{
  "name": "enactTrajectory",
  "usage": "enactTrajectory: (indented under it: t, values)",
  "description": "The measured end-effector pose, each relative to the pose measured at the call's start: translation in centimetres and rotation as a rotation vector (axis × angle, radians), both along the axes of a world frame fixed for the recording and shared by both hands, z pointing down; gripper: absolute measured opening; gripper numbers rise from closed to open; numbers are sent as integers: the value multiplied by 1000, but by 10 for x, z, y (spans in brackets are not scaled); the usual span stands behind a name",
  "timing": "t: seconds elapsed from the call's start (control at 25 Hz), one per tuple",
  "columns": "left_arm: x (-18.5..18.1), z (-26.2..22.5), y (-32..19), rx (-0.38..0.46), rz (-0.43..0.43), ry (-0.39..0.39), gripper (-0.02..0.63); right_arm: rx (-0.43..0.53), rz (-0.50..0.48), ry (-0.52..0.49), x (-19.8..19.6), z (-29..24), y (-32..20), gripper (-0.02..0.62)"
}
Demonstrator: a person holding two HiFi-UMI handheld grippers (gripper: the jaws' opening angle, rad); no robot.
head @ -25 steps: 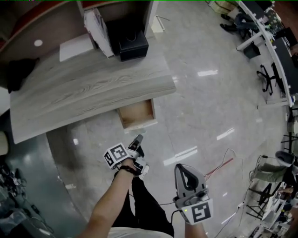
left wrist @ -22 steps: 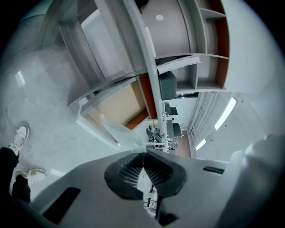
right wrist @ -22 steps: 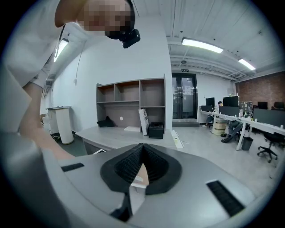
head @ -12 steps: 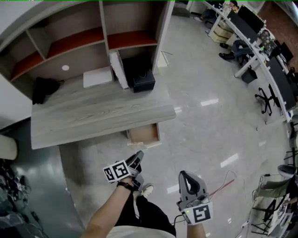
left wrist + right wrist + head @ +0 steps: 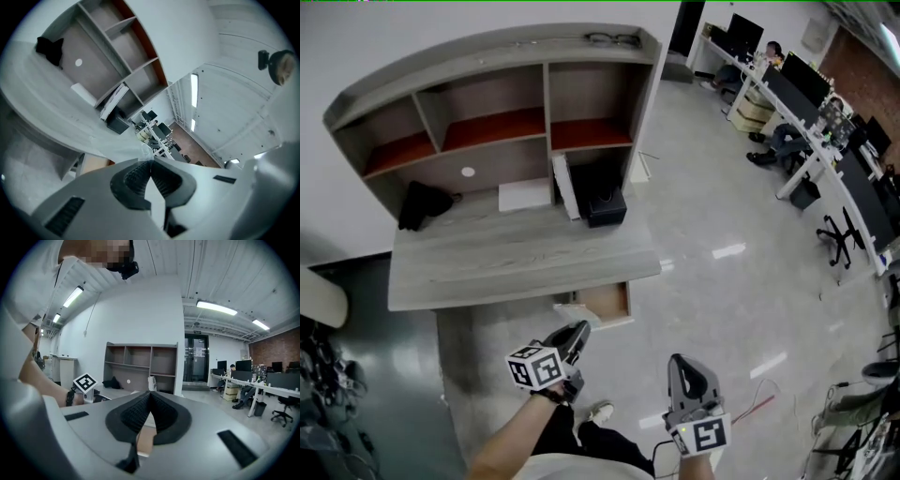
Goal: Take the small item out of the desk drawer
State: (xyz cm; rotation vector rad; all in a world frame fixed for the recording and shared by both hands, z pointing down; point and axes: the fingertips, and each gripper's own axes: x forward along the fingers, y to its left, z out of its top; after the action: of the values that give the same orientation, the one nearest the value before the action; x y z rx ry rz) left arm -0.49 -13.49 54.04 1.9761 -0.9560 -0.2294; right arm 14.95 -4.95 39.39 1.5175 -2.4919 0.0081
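The grey wood desk (image 5: 516, 258) has its small drawer (image 5: 605, 302) pulled open under the right end, showing a bare brown bottom. My left gripper (image 5: 578, 328) hovers just in front of the drawer, pointing at it. Its jaws are shut, and a thin, clear scrap of an item (image 5: 146, 149) sticks out at their tips (image 5: 149, 160). My right gripper (image 5: 679, 360) is held further right, over the floor, with its jaws shut and nothing between them (image 5: 150, 393). The drawer (image 5: 96, 164) also shows low in the left gripper view.
A shelf hutch (image 5: 487, 122) stands on the back of the desk. On the desktop lie a black cloth (image 5: 422, 204), white papers (image 5: 525, 195) and a black box (image 5: 607, 206). Office desks with seated people (image 5: 787, 103) run along the right. A red cable (image 5: 759, 398) lies on the floor.
Both grippers have come up from near the floor and the head view has tilted up, bringing the whole hutch into sight. The left gripper has rolled, turning its marker cube.
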Motion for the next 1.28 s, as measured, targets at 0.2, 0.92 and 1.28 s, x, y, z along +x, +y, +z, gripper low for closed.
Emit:
enactTrajectory:
  t: [0.2,0.92,1.28]
  values:
    - [-18,-54,3,151,11,-79,17,40,13,-11,3,-21,3,21]
    - [-80,-158,24,382,-65,-115,17,101,153,-10,53,-59,2,21]
    - [-112,-181,43,422,-115,-124,17,94,217,-7,74,-60,4,21]
